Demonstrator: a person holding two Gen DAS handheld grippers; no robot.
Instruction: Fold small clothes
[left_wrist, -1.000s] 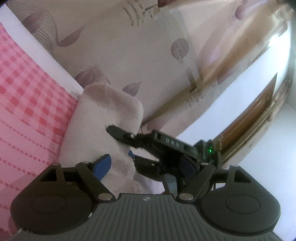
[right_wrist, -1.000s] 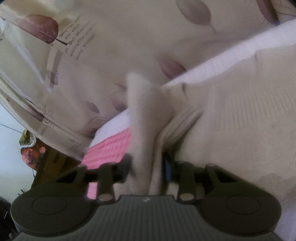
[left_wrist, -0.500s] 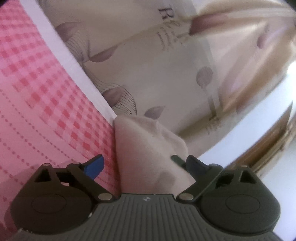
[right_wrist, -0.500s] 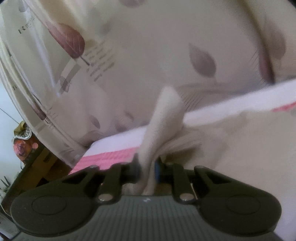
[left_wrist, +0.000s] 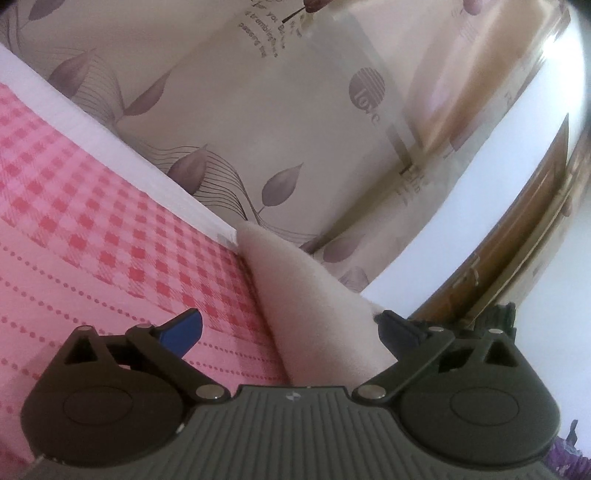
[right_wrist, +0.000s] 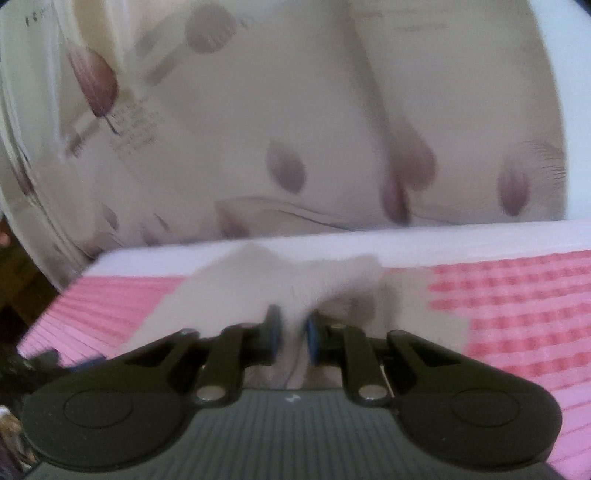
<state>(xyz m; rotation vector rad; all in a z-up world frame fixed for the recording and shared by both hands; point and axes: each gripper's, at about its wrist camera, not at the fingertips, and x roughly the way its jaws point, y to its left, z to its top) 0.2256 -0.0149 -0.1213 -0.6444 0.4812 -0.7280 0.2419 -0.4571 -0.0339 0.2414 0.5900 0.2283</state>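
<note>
A small cream knit garment (left_wrist: 306, 291) lies on the pink checked bed cover (left_wrist: 110, 240). One folded corner of it rises between the fingers of my left gripper (left_wrist: 288, 320). That gripper's jaws are opening, and its blue pads stand wide apart without pressing the cloth. In the blurred right wrist view, my right gripper (right_wrist: 292, 321) is shut on a bunched fold of the same garment (right_wrist: 236, 288), which hangs in front of the pads above the bed cover (right_wrist: 517, 295).
A leaf-printed curtain (left_wrist: 258, 110) hangs just behind the bed's white edge (left_wrist: 110, 140). The curtain (right_wrist: 295, 110) fills the upper half of the right wrist view. A wooden door (left_wrist: 524, 229) and white wall stand to the right.
My left jaws have spread wider and let the garment go. The right gripper has left the left wrist view. It closed tight on the fold, then rose and swung with it.
</note>
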